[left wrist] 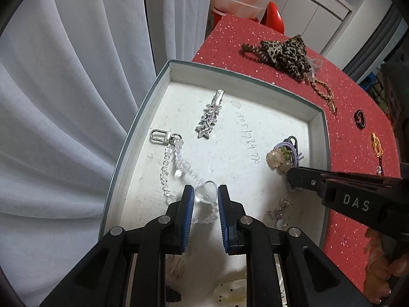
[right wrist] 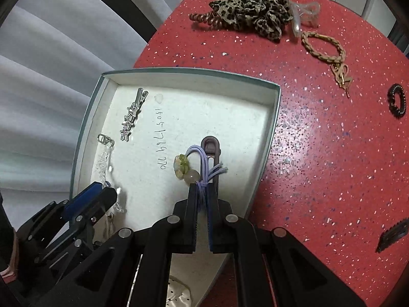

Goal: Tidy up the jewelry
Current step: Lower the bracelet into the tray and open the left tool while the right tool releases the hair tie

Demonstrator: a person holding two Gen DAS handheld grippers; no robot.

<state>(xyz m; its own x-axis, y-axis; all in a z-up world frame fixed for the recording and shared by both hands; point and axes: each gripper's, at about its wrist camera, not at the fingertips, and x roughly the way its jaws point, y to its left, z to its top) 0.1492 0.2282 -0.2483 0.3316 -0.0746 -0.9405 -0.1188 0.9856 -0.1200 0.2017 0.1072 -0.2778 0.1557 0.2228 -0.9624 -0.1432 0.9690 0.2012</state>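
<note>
We hold the lavender cord charm (right wrist: pixel 202 171) in the right gripper (right wrist: pixel 202 197), whose fingers are closed on the bundled cords just below the knot. The charm sits inside the white tray (right wrist: pixel 277 94), near its right wall, with its beads (right wrist: pixel 185 170) lying to the left of the cords and a grey clip (right wrist: pixel 210 145) directly behind them. We judge this item to be light and limp: the cords will sag and swing, while the translucent beads are hard, smooth and possibly brittle. The cord bundle near the knot is therefore the correct hold point; the beads would slip between flat pads. Its long axis runs away from the right wrist camera toward the tray's far wall, with the loop end pointing outward.

The left gripper (left wrist: pixel 204 199) stands open, its blue pads straddling the clear round bead of the crystal keychain (left wrist: pixel 173 161) without visibly clamping it. This chain lies along the tray's left side, clasp toward the far wall. We expect it to be flexible, slippery and prone to snagging. A star hair clip (left wrist: pixel 210 115) lies beside it, stiff and slender, pointing the same way.

Outside the tray, the red table (right wrist: pixel 319 153) carries a leopard scrunchie (right wrist: pixel 255 12), a braided bracelet (right wrist: pixel 323 48) and a black coil tie (right wrist: pixel 396 102).
</note>
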